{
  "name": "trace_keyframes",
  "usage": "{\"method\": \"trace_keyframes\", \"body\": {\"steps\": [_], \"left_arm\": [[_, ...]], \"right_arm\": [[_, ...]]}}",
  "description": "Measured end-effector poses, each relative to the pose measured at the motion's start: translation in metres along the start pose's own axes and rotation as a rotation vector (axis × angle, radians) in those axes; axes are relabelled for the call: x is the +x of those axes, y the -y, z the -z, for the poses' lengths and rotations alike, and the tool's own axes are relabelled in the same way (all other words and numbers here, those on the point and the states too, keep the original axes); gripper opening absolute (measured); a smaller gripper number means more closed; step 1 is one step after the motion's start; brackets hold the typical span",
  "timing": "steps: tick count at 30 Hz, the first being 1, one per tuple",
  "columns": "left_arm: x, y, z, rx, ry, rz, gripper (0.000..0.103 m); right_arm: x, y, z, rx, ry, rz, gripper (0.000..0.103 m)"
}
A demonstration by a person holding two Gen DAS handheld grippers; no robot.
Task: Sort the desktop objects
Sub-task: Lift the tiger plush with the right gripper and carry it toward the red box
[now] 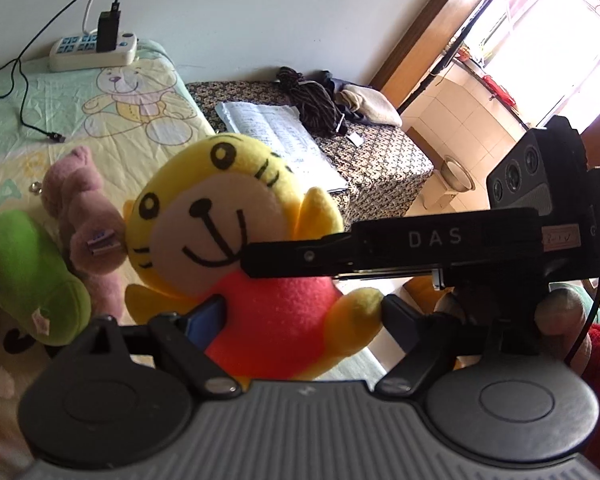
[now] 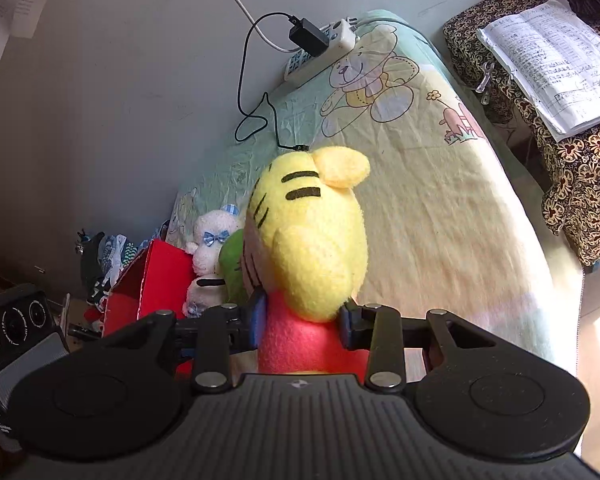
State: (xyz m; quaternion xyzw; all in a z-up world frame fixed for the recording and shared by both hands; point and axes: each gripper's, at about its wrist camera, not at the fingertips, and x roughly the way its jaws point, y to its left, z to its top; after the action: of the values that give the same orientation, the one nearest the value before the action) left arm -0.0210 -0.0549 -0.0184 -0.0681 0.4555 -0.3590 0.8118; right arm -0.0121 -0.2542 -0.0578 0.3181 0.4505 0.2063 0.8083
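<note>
We see a yellow plush tiger in a red shirt (image 1: 236, 240) held up above a bed covered by a pale green and cream sheet printed with cartoon bears (image 1: 112, 120).

In the left wrist view the toy faces us, smiling. The left claw (image 1: 300, 316) sits around its red body, one blue-padded finger (image 1: 206, 316) against the toy's side and the other black finger touching a yellow paw, so it appears to pinch the toy. The right claw (image 1: 256, 258) reaches in from the right of the picture as a long black bar marked DAS, its tip against the toy just below the chin. A hand (image 1: 564, 316) grips the handle below that bar. Only this view shows a pink plush animal (image 1: 84, 216) and a green plush toy (image 1: 28, 276) side by side on the bed behind the tiger.

In the right wrist view we see the tiger (image 2: 312, 236) from the side and behind. The right claw (image 2: 302, 320) is pressed onto the red shirt just under the head, with a blue pad on each side. Only this view shows a red box (image 2: 140, 292) beside the bed and a white plush animal with a blue checked bow (image 2: 212, 240) next to it.

Both views show a white power strip (image 1: 92, 50) with a black charger at the head of the bed, and an open printed booklet (image 1: 276, 136) on a patterned cloth-covered stand.
</note>
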Motion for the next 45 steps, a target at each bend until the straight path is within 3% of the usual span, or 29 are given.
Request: {"method": "trace_keyframes", "body": {"steps": [10,18,25,29,39,45], "left_arm": [[-0.118,-0.03,0.027,0.116,0.096,0.052,0.084],[-0.204,-0.098,0.035,0.165,0.187,0.001,0.084],[-0.223,-0.166,0.031,0.141,0.161,-0.039,0.084],[-0.228,-0.192,0.03,0.109,0.173,-0.01,0.084],[-0.238,-0.234,0.024,0.038,0.202,0.044,0.085],[-0.233,-0.26,0.035,0.001,0.169,0.055,0.092]], "right_arm": [[-0.001,-0.118,0.047,-0.073,0.125,-0.006,0.038],[0.06,-0.199,0.055,-0.13,0.18,-0.05,0.038],[0.124,-0.239,0.055,-0.153,0.149,0.016,0.038],[0.145,-0.259,0.054,-0.205,0.141,0.089,0.037],[0.174,-0.285,0.062,-0.237,0.187,0.194,0.035],[0.186,-0.296,0.082,-0.293,0.232,0.258,0.035]]}}
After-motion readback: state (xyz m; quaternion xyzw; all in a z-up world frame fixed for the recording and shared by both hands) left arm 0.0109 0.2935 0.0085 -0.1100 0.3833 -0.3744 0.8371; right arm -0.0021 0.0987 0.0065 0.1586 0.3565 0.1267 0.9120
